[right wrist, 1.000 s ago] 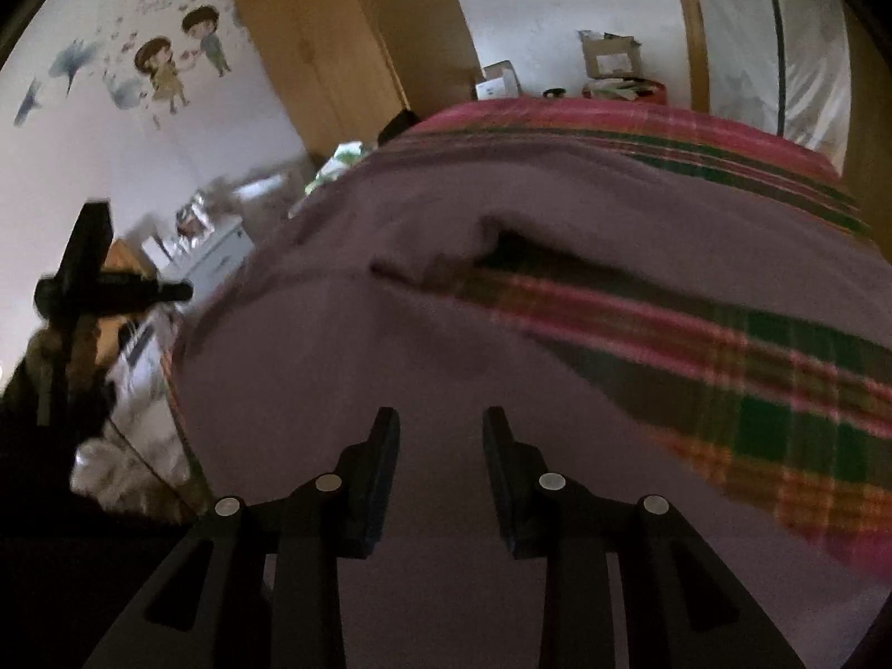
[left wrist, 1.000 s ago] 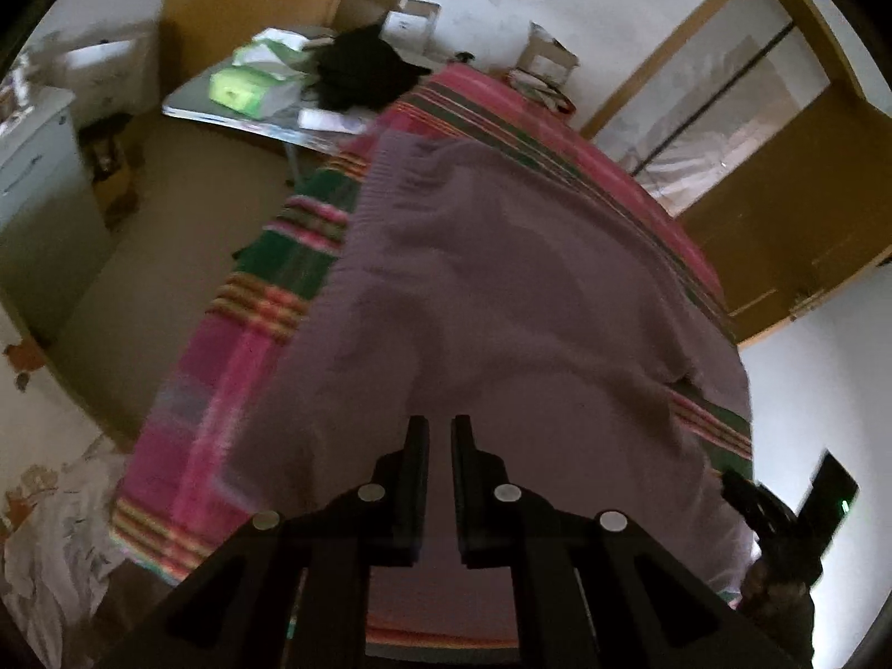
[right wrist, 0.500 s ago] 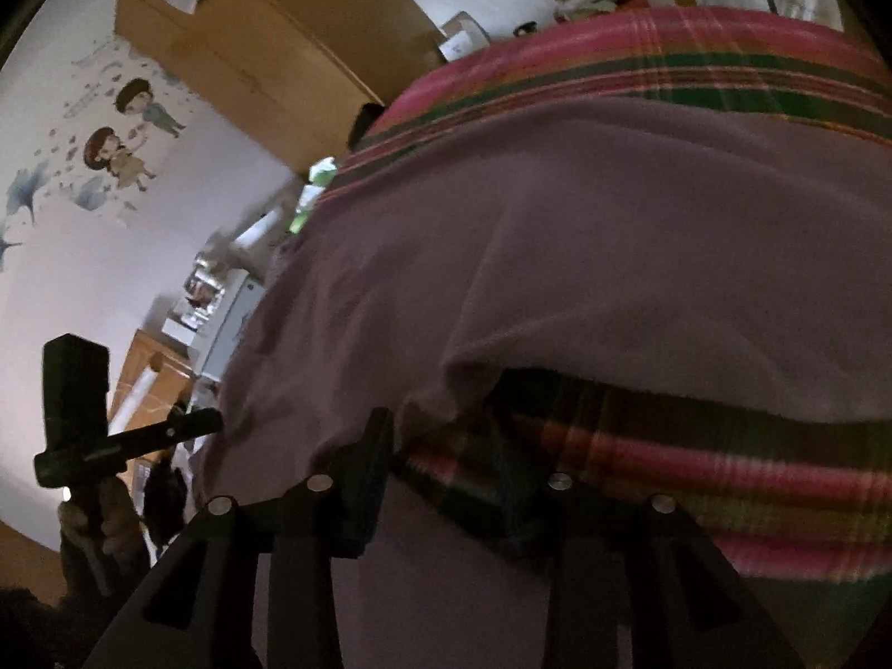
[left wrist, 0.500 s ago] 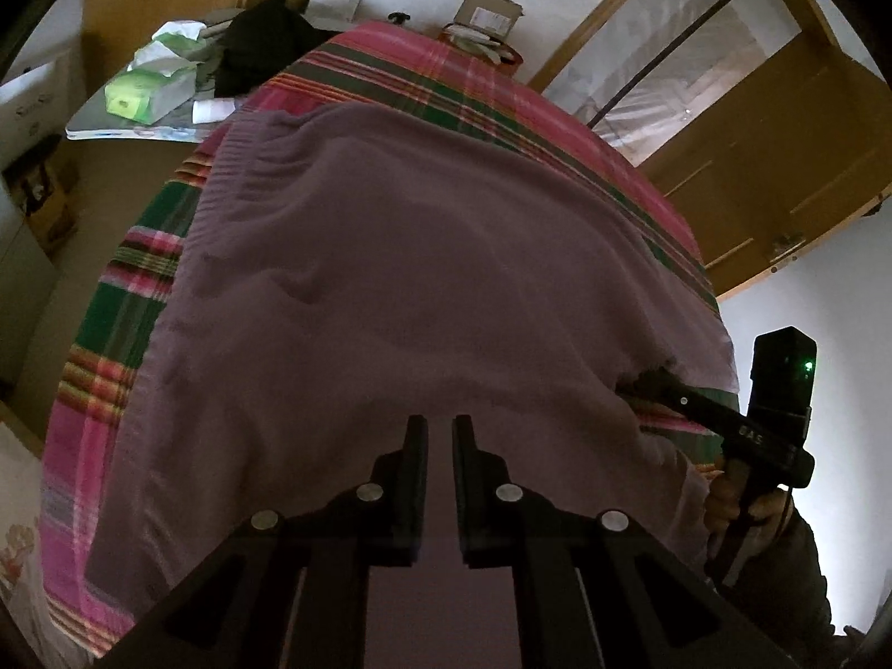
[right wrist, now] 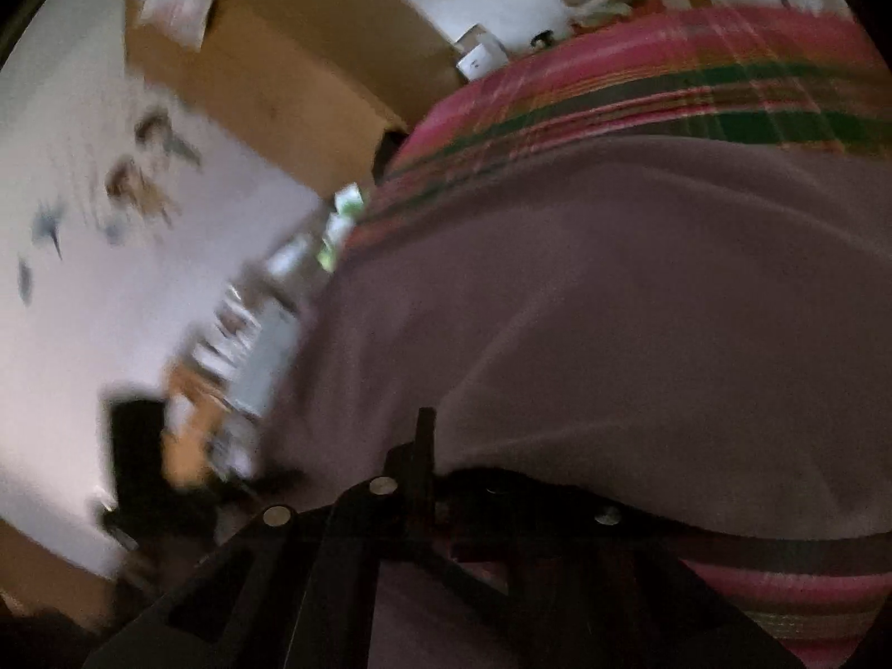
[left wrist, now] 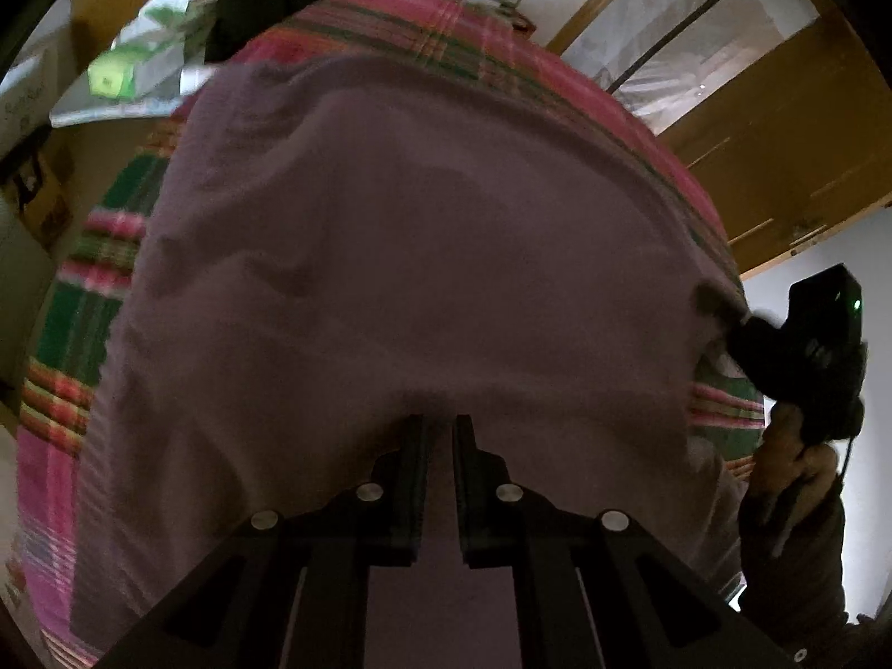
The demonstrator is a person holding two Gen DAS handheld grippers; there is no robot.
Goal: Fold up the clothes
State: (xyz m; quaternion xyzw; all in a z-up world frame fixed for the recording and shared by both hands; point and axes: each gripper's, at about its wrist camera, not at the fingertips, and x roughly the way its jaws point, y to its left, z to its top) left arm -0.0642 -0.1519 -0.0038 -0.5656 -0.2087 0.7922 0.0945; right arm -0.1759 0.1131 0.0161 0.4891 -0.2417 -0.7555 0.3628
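One plaid bedspread [left wrist: 83, 301] covers the bed, and one mauve garment [left wrist: 423, 256] lies spread flat across it. Two grippers work at its near edge: the left gripper [left wrist: 439, 435], jaws nearly together with only a narrow gap, hovers over the fabric; the right gripper [right wrist: 432, 446] is clenched on the garment's edge.

Purple garment [right wrist: 641, 306] hides the right tongs' [right wrist: 432, 446] far finger.
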